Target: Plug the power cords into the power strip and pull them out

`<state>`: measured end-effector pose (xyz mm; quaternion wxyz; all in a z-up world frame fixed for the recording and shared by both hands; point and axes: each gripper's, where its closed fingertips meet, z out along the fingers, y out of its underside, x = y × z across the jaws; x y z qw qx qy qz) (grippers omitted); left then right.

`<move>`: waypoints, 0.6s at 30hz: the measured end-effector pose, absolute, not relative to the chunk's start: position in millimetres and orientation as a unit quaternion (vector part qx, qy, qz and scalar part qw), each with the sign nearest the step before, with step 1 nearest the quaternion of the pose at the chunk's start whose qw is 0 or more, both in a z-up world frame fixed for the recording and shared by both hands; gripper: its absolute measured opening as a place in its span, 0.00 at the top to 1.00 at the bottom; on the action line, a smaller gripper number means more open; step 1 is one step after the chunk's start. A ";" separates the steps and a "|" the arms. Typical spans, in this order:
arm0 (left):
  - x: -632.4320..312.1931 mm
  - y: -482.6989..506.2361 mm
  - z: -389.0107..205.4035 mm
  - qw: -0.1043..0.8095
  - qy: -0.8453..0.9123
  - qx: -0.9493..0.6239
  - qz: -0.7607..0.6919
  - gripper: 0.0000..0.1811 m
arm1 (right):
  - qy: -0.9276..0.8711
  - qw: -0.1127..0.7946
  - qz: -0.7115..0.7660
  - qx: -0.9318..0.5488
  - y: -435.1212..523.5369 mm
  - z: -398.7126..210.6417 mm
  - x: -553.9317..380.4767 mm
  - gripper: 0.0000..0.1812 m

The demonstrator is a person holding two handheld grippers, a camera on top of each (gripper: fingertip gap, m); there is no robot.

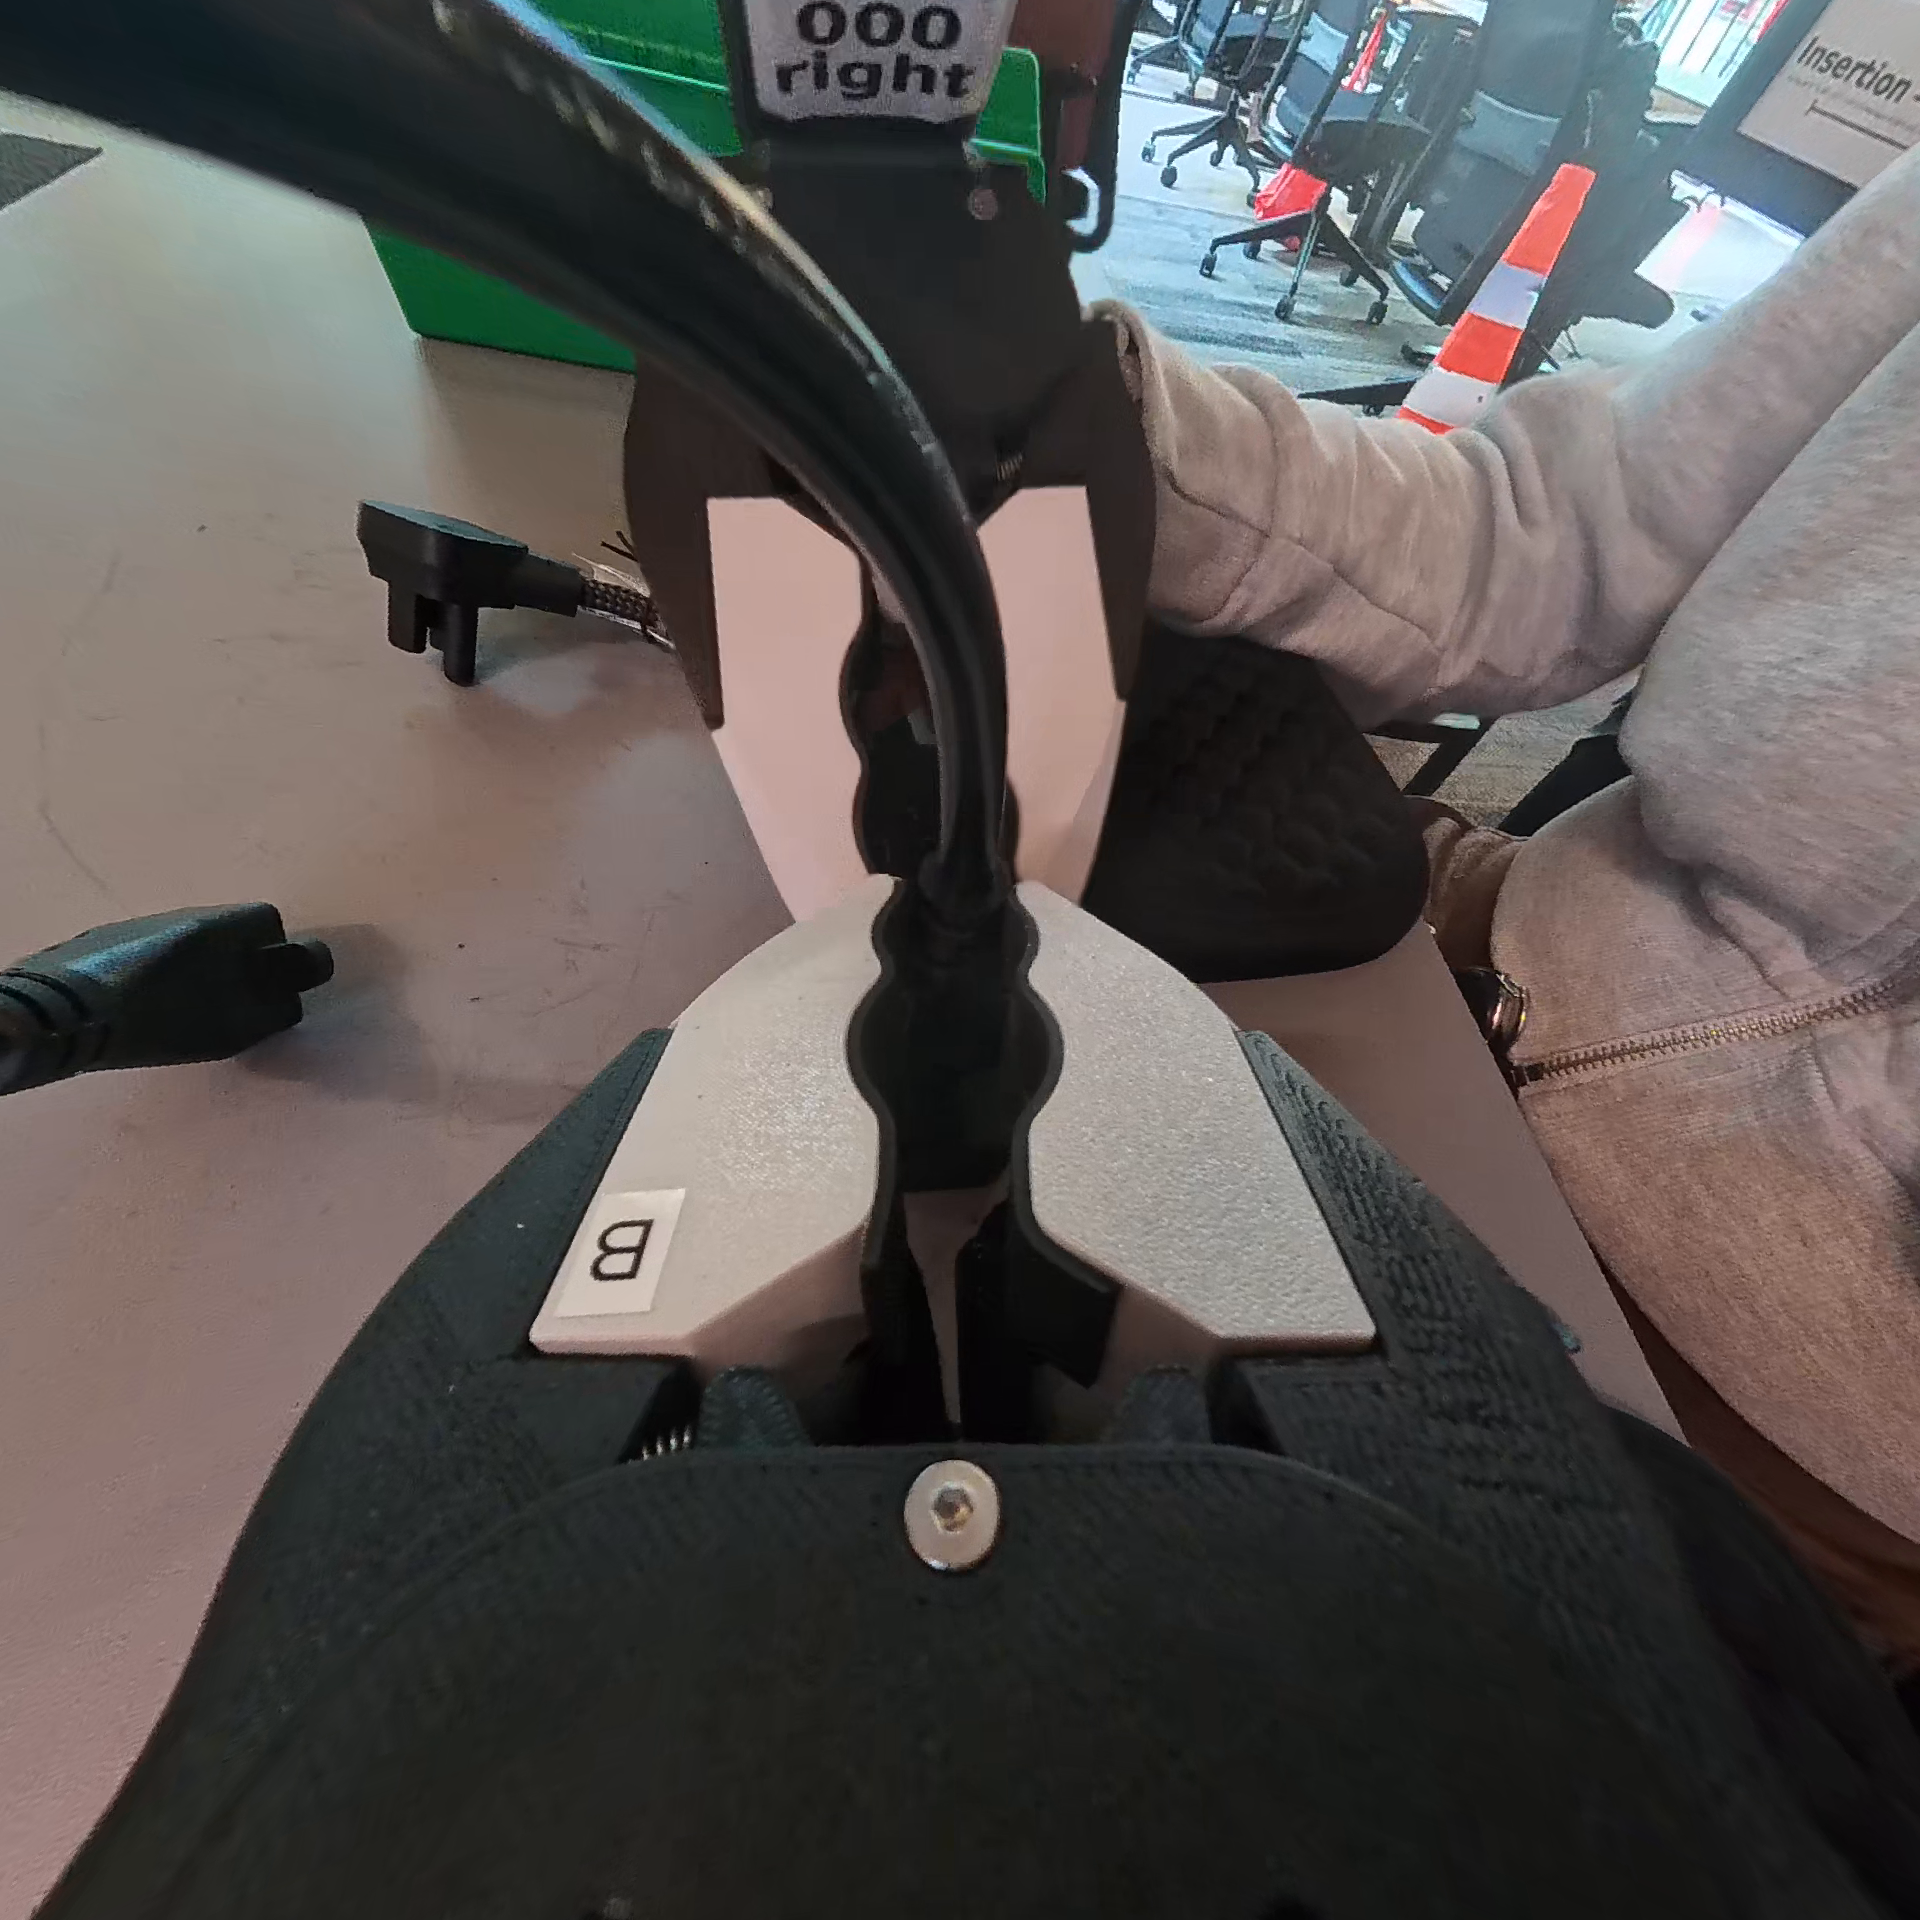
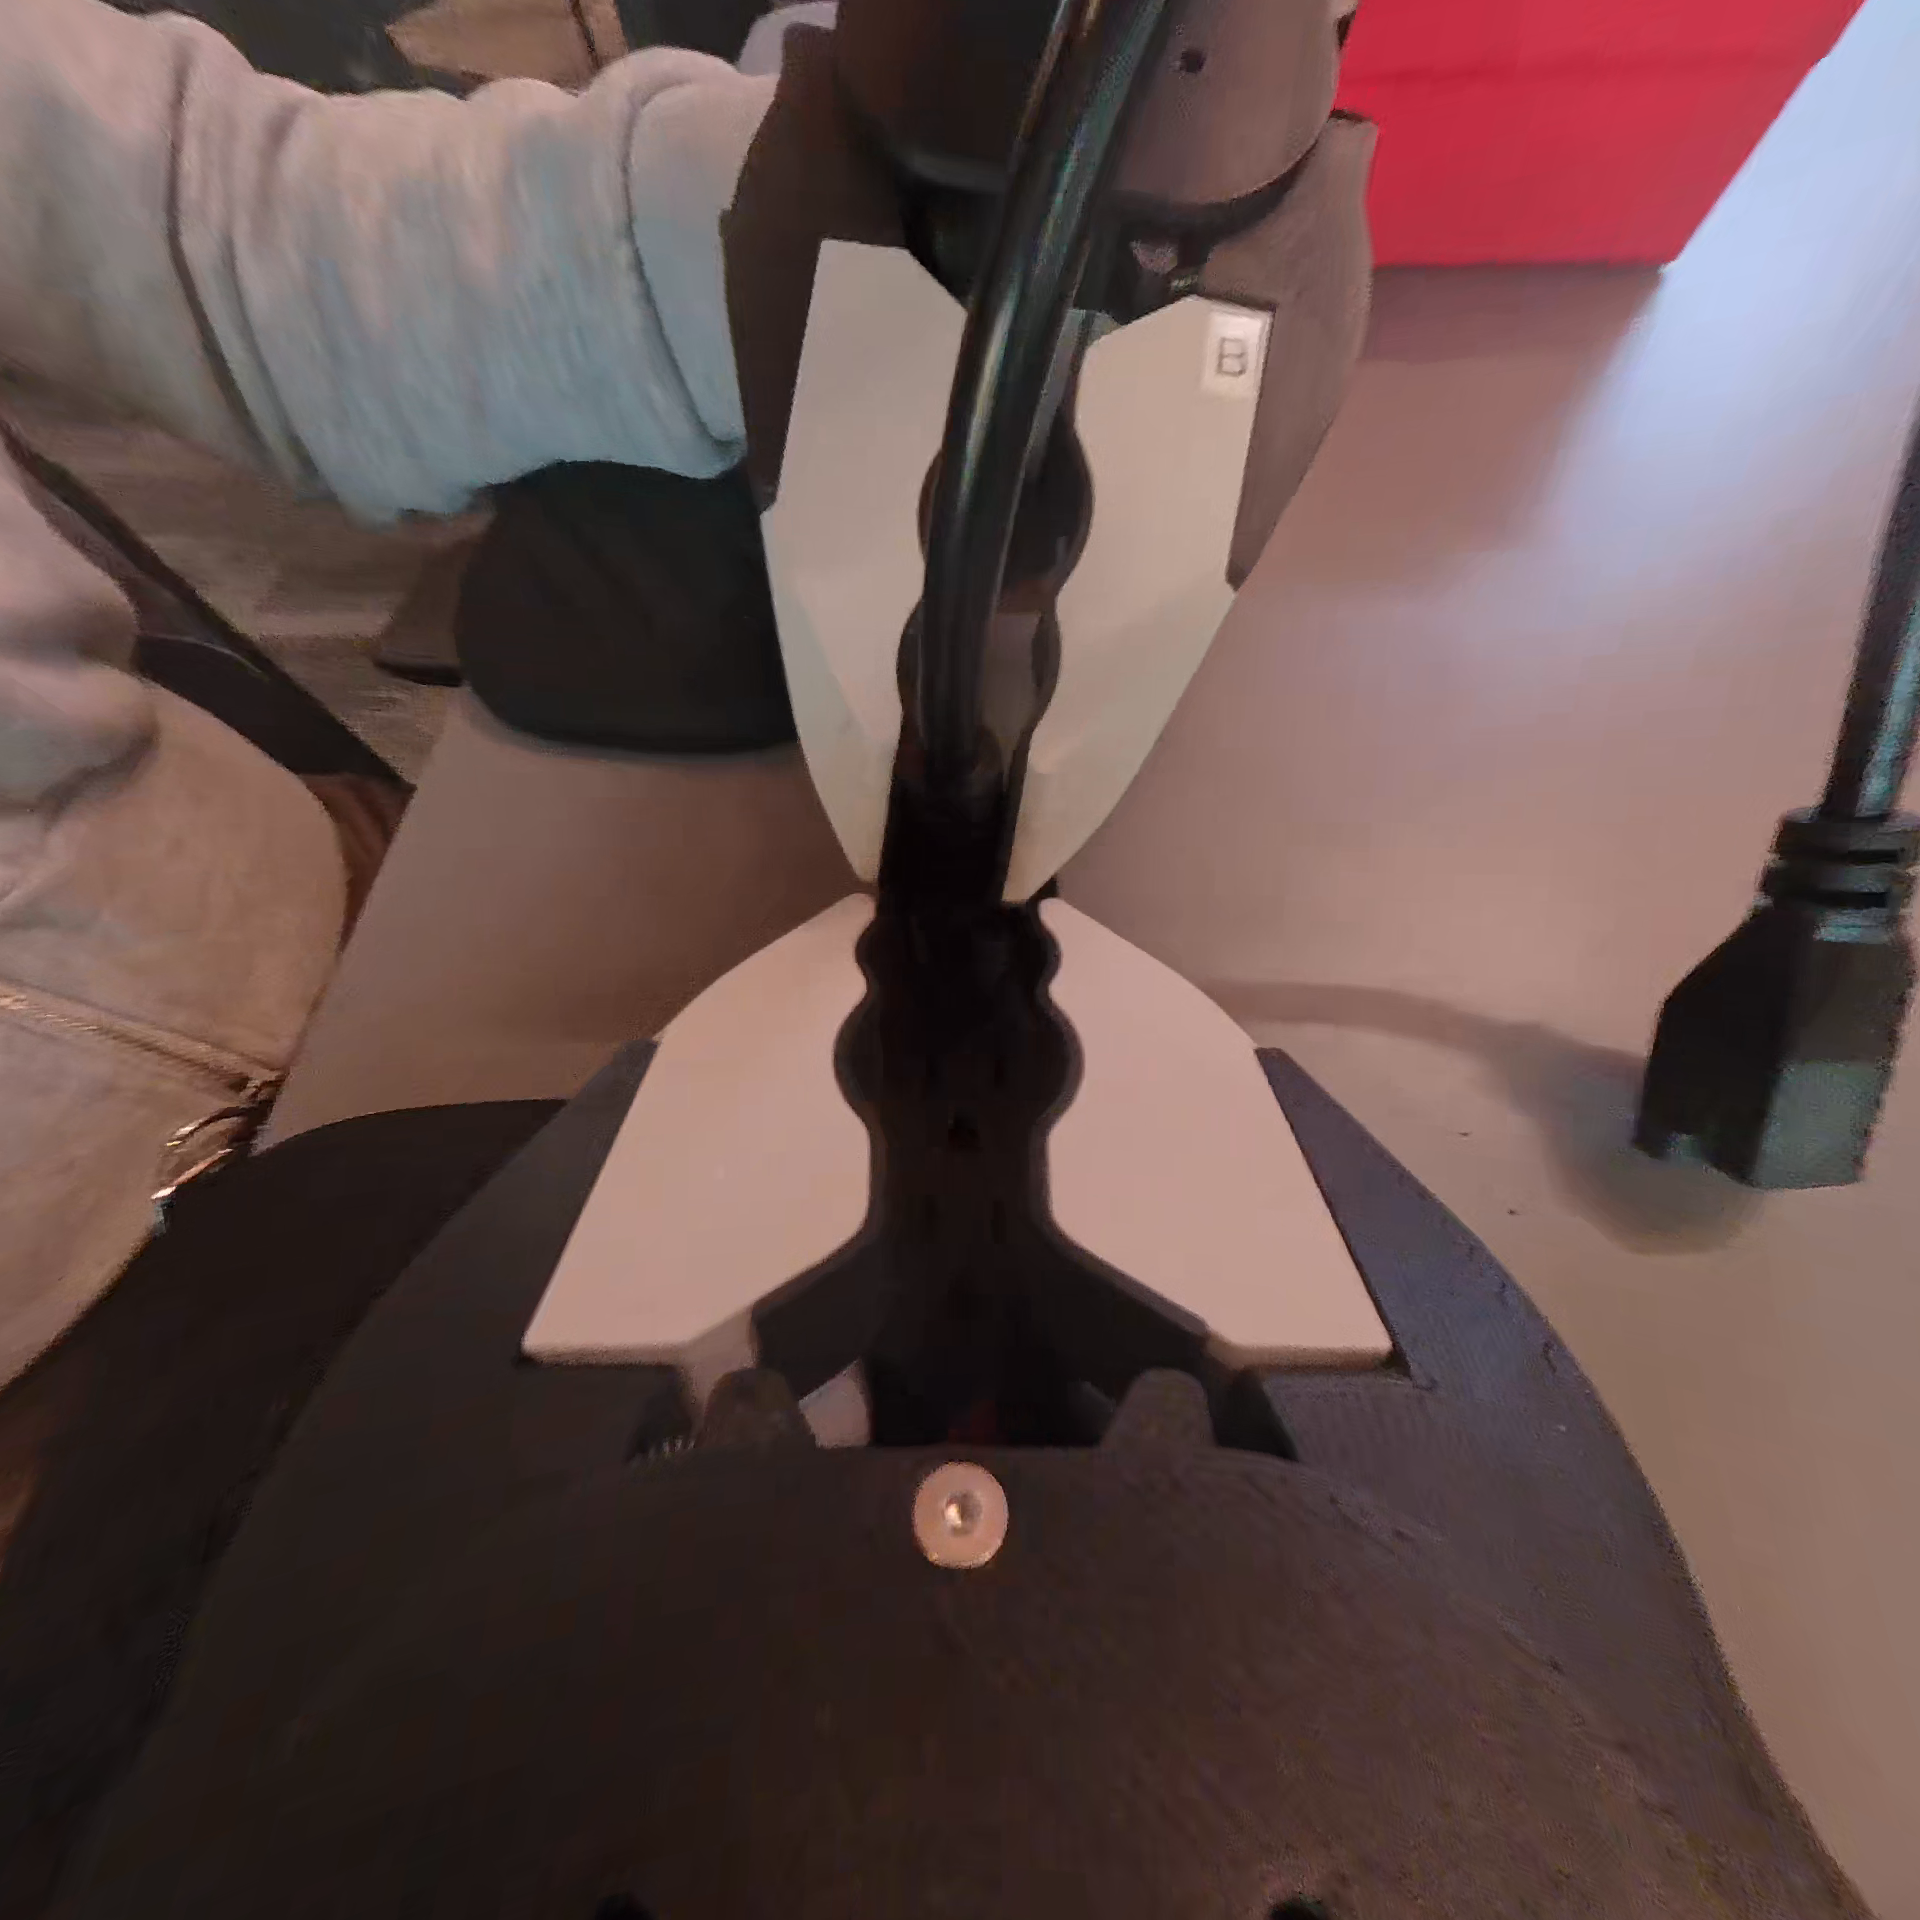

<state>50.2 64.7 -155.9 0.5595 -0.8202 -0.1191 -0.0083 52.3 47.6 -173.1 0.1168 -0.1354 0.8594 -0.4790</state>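
facing each other: two grippers meet tip to tip over one black cord, and neither view shows a power strip.

left wrist view, tool: left gripper point(image 1: 951, 1049) has its grey fingers point(image 1: 769, 1164) drawn close, pinching the moulded end of the black cord point(image 1: 914, 499) in the wavy channel between them.
left wrist view, cord: it arcs up out of the grip and sweeps away to the upper left, thick and glossy.
left wrist view, opposite: right gripper point(image 1: 914, 727) points straight back, its fingers also drawn in around the same cord, a grey sleeve point(image 1: 1403, 520) behind it.
left wrist view, table: two loose black plugs lie well apart on the pale table point(image 1: 260, 1299), an angled plug point(image 1: 447, 571) further off and another plug point(image 1: 177, 982) at the left edge; a green box point(image 1: 499, 291) sits beyond.

right wrist view, tool: its fingers are nearly together, clamped on the dark cord end, though the blur and shadow hide just where the pads bite.
right wrist view, opposite: left gripper pinches the cord just beyond, tips almost touching.
right wrist view, table: a black connector point(image 2: 1787, 1049) stands near on the right, its cable running up out of frame.

handling: the cord looks stiff and springy, likely to tug sideways; the sheath looks slick, so the ribbed moulded end is the better hold.
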 end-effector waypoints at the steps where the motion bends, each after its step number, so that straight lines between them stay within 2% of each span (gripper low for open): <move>1: 50.2 64.7 -155.9 0.560 -0.120 -0.820 -0.009 0.90 | 0.859 0.112 -0.481 -0.138 47.1 -173.3 52.0 0.87; 15: 52.8 65.4 -157.1 0.536 -0.122 -0.835 -0.013 0.90 | 0.858 0.121 -0.477 -0.147 47.1 -174.8 55.1 0.87; 18: 56.7 58.1 -156.6 0.557 -0.124 -0.821 -0.027 0.90 | 0.858 0.101 -0.478 -0.157 38.9 -175.1 59.3 0.87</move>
